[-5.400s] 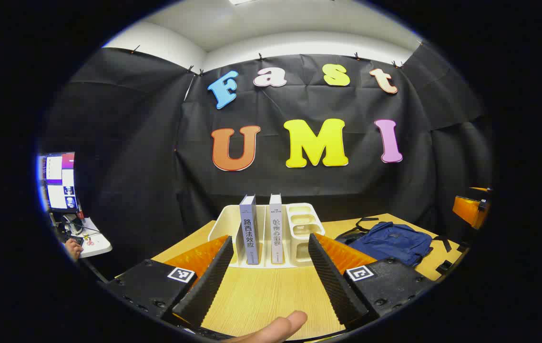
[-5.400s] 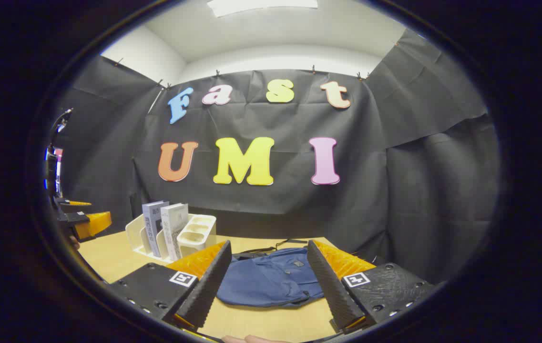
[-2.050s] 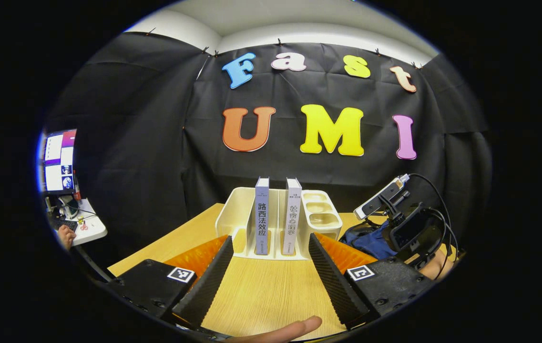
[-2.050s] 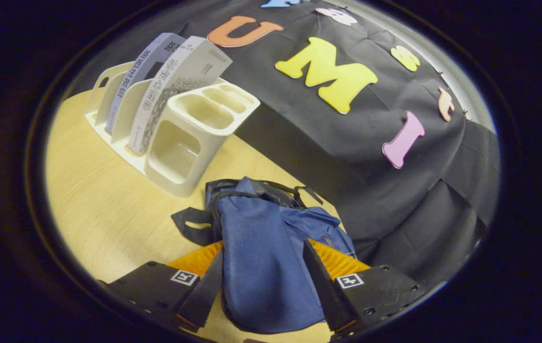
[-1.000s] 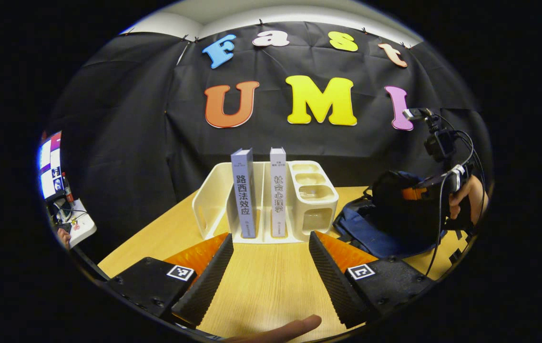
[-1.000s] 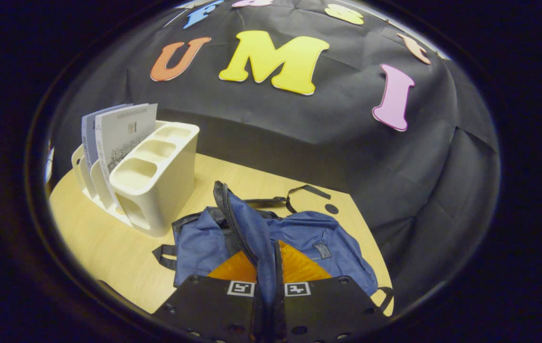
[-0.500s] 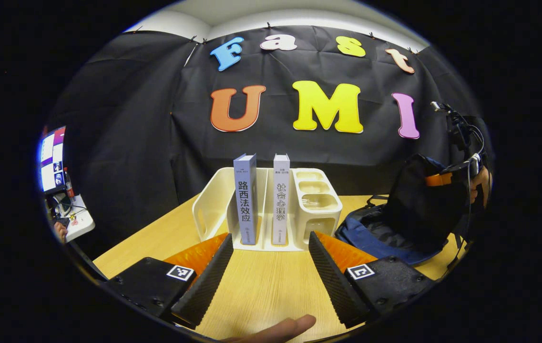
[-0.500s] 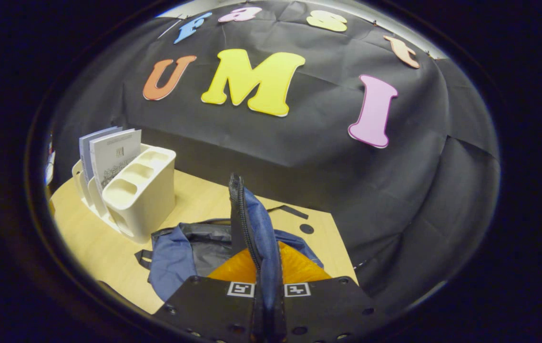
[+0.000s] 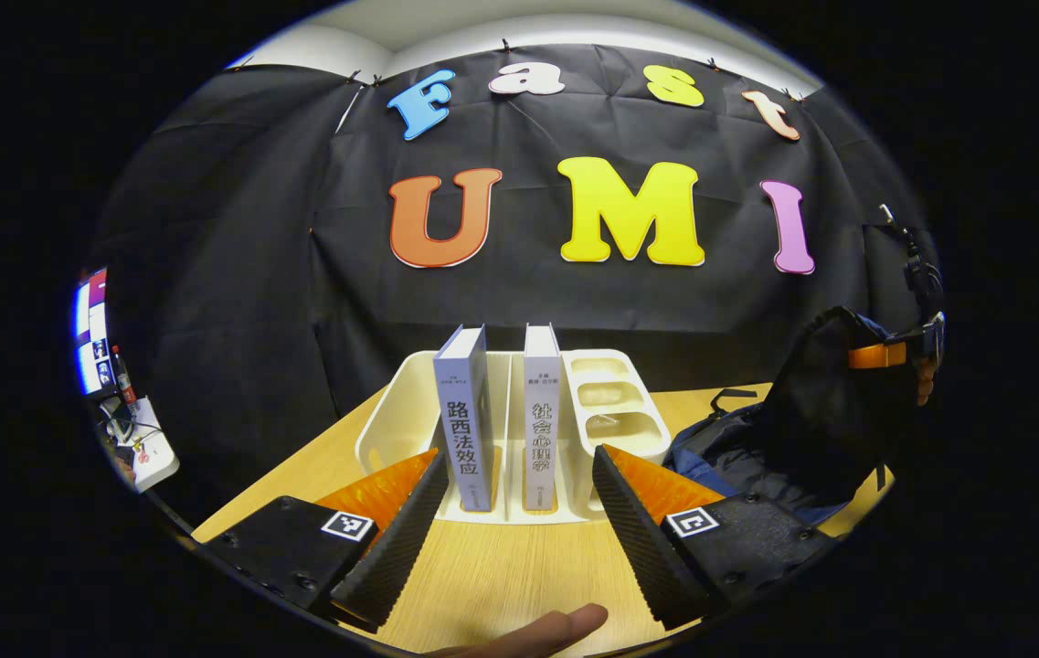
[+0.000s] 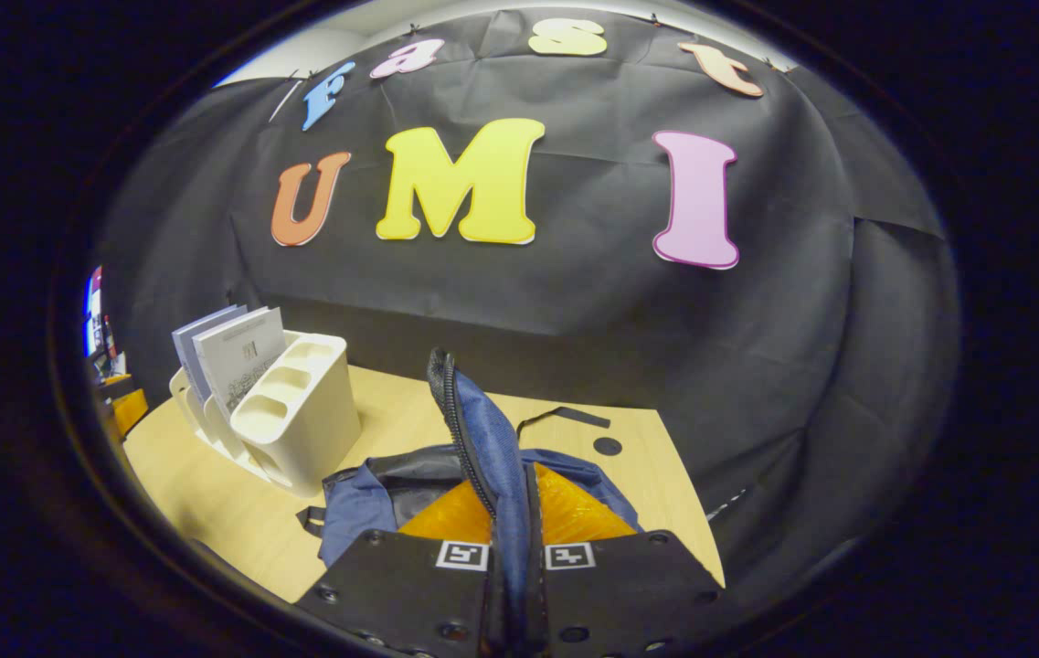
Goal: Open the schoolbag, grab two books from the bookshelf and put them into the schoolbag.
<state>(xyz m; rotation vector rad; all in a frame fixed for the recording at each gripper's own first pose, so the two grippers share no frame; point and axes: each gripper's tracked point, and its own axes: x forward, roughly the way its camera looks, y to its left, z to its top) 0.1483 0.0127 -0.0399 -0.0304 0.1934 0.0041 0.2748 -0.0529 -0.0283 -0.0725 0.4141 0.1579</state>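
Observation:
Two books stand upright in a cream rack point(image 9: 615, 407): a blue-grey book point(image 9: 464, 411) and a white book point(image 9: 541, 416). My left gripper point(image 9: 517, 475) is open just in front of them, with both spines in the gap between its fingers. The blue schoolbag point(image 9: 720, 448) lies to the right of the rack. Its flap point(image 10: 482, 439) is pulled up, showing the dark lining point(image 9: 825, 402). My right gripper point(image 10: 514, 548) is shut on that flap's zipper edge. The right gripper point(image 9: 894, 352) also appears at the far right of the left gripper view.
The wooden table point(image 9: 501, 576) carries the rack and the bag. A bag strap point(image 10: 565, 416) and a small round hole point(image 10: 608, 446) lie behind the bag. A monitor point(image 9: 90, 338) stands far left. A fingertip point(image 9: 537, 631) shows at the bottom.
The right gripper closed on the bag's flap and has raised it, opening the bag. The left gripper has moved closer to the two books.

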